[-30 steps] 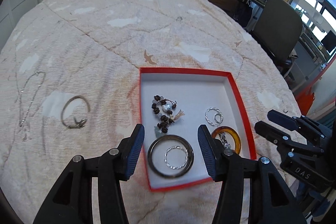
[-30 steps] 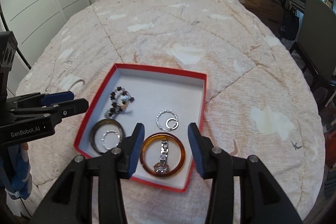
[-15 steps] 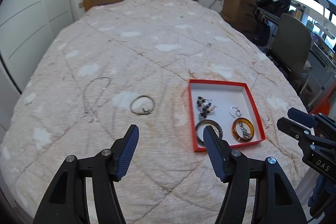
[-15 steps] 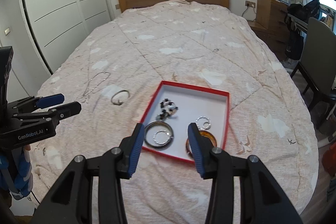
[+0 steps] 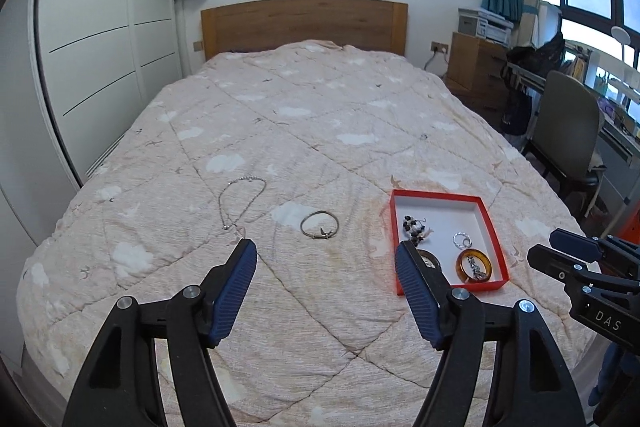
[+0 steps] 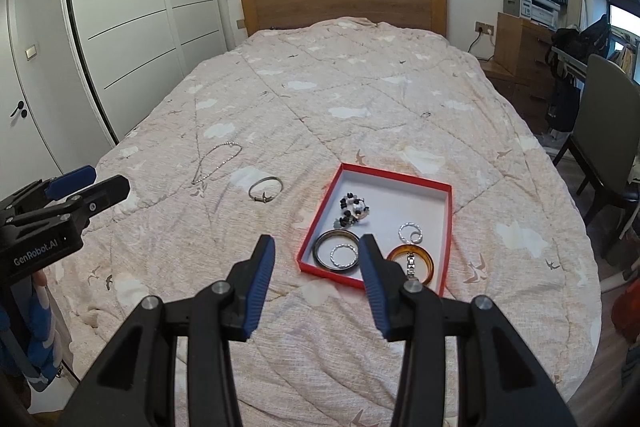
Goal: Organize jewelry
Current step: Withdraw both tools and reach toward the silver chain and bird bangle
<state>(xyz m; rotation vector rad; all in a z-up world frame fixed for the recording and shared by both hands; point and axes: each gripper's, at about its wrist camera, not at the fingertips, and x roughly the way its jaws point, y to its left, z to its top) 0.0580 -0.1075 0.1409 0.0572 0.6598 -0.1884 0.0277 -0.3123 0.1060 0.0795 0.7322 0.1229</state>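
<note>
Bangle (image 5: 319, 225) on quilt beyond left gripper (image 5: 325, 255), jaws wide, empty; right gripper (image 6: 316, 254) likewise, short of red box (image 6: 447, 227).

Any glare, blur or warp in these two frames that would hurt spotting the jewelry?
Left wrist: sharp, strong fisheye bowing at the wardrobe; windows bright, no glare on the red box; one finger hides part of the dark bangle. Right wrist: even daylight, soft shadows, thin necklace low-contrast on the quilt.
</note>
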